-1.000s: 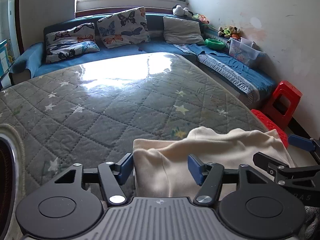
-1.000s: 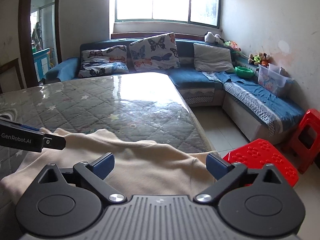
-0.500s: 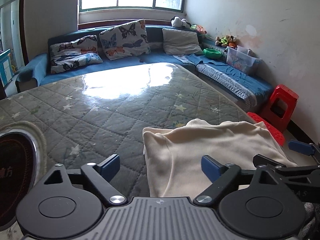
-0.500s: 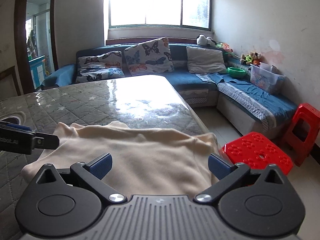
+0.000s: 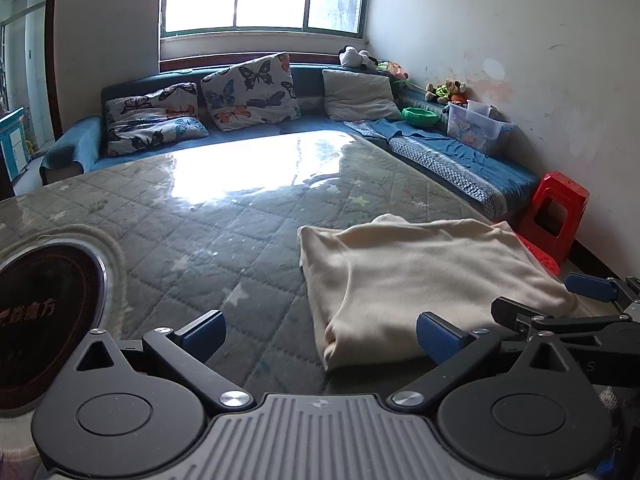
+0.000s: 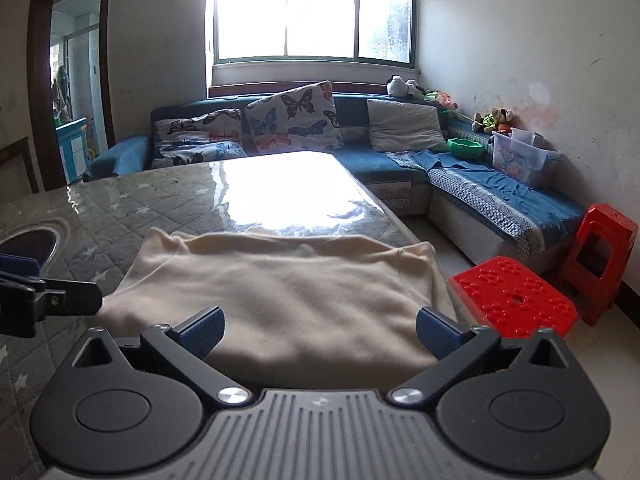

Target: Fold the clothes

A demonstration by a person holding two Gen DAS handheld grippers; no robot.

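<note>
1. The cream garment (image 5: 424, 280) lies folded flat on the quilted table (image 5: 224, 240), at its right edge.
2. The left gripper (image 5: 320, 334) has its fingers spread wide with nothing between them, low beside the garment's near left corner.
3. The right gripper (image 6: 320, 330) is likewise spread, empty, at the garment's near edge.
4. Only the left wrist view shows the round dark plate (image 5: 44, 312) set into the table.
5. Only the right wrist view shows the low red stool (image 6: 512, 296) whole, just beside the table, and the doorway (image 6: 68, 92).

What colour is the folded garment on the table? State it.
Plain cream, no pattern. The folded garment shows best in the right wrist view.
</note>
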